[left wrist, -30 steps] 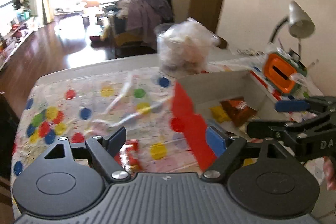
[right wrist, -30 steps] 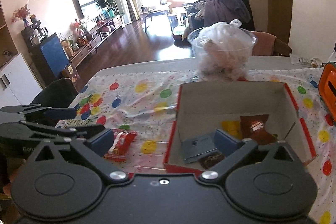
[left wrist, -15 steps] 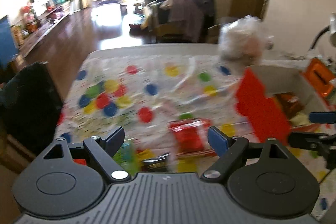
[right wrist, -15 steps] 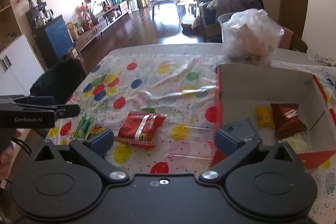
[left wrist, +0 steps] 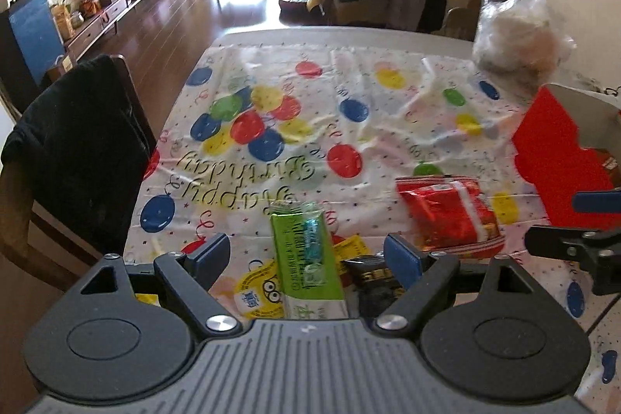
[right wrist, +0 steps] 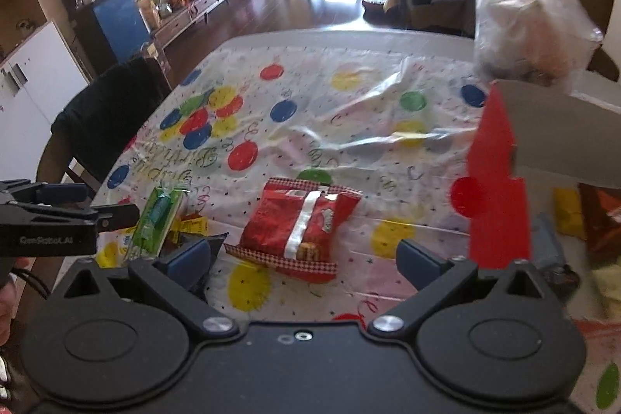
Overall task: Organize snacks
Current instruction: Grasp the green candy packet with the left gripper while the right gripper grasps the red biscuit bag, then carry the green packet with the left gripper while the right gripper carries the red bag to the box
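A green snack pack point(left wrist: 304, 255) lies on the balloon tablecloth, right between the fingers of my left gripper point(left wrist: 306, 255), which is open and hangs just above it, not touching. Beside the pack are a black packet point(left wrist: 370, 274) and small yellow packets point(left wrist: 351, 246). A red snack bag point(right wrist: 300, 222) lies flat in front of my right gripper point(right wrist: 306, 259), which is open with nothing in it. The red bag point(left wrist: 450, 212) also shows to the right in the left wrist view. The green pack point(right wrist: 157, 216) sits under the left gripper point(right wrist: 99, 203) in the right wrist view.
A red-sided cardboard box point(right wrist: 496, 189) stands at the right with a yellow pack point(right wrist: 566, 208) and other snacks inside. A clear tub with a plastic bag point(right wrist: 531, 30) stands behind it. A chair draped in black cloth point(left wrist: 77, 142) is at the table's left edge.
Both grippers swung left, away from the box, and sank toward the loose snacks. The green pack came between the left fingers and the red bag came before the right gripper. Both stayed open.
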A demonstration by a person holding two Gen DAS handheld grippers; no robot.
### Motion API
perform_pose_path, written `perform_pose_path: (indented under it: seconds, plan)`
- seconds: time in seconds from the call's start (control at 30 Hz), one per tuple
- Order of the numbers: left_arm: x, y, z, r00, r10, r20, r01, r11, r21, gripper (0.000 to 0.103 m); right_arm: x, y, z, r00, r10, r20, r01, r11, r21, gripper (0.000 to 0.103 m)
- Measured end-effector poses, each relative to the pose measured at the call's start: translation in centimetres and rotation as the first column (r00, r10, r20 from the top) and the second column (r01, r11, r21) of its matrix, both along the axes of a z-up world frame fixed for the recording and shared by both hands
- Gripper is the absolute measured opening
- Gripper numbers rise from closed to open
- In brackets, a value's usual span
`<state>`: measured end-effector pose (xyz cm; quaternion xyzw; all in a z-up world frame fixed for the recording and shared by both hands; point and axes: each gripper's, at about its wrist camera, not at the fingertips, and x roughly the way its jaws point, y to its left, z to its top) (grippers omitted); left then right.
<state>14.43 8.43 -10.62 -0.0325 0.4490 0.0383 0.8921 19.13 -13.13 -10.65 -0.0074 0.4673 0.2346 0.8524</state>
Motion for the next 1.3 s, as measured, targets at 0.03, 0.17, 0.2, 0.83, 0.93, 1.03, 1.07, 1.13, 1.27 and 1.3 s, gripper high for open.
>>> perform_pose_path:
  seconds: [0.03, 0.17, 0.2, 0.83, 0.93, 1.03, 1.07, 1.13, 1.27, 1.3]
  plan:
    - [0.3, 0.1, -0.3, 1.0, 0.003, -0.007, -0.003, 1.0, 0.002, 0.087, 0.4, 0.4, -0.4, 1.0, 0.005, -0.009, -0.005, 1.0, -0.002, 0.103]
    - [1.5, 0.3, -1.4, 0.999, 0.018, -0.038, -0.018, 1.0, 0.007, 0.086, 2.1, 1.9, -2.0, 0.999, 0.021, -0.038, -0.021, 1.0, -0.014, 0.103]
    - [1.8, 0.2, -1.6, 0.999, 0.017, -0.042, -0.017, 1.0, 0.006, 0.086, 2.5, 2.3, -2.3, 0.999, 0.022, -0.045, -0.023, 1.0, -0.018, 0.103]
    - [4.4, 0.1, -4.2, 0.993, -0.032, -0.116, 0.03, 0.999, -0.017, 0.03, 6.4, 5.5, -7.7, 0.976, -0.07, -0.205, 0.052, 0.994, -0.096, 0.095]
    - [4.4, 0.0, -4.3, 0.993, -0.046, -0.112, 0.045, 0.999, -0.016, 0.022, 6.3, 5.9, -7.8, 0.979, -0.058, -0.197, 0.038, 0.994, -0.104, 0.09]
    - [4.5, -0.3, -4.3, 0.992, -0.063, -0.11, 0.061, 0.998, -0.018, 0.013, 6.2, 6.0, -7.6, 0.981, -0.049, -0.189, 0.029, 0.994, -0.107, 0.082]
    - [4.5, -0.4, -4.3, 0.992, -0.065, -0.109, 0.064, 0.998, -0.017, 0.012, 6.2, 6.0, -7.5, 0.982, -0.046, -0.184, 0.026, 0.993, -0.111, 0.077]
    - [4.4, -0.5, -4.3, 0.992, -0.068, -0.105, 0.067, 0.998, -0.009, 0.012, 6.1, 6.0, -7.4, 0.983, -0.035, -0.18, 0.015, 0.994, -0.109, 0.072]
    - [4.3, -0.5, -4.1, 0.993, -0.069, -0.101, 0.069, 0.998, -0.01, 0.012, 6.0, 5.7, -7.3, 0.983, -0.032, -0.182, 0.014, 0.995, -0.1, 0.069]
    - [4.2, -0.4, -4.1, 0.993, -0.068, -0.101, 0.066, 0.998, -0.015, 0.012, 5.9, 5.6, -7.2, 0.983, -0.034, -0.181, 0.017, 0.995, -0.098, 0.069]
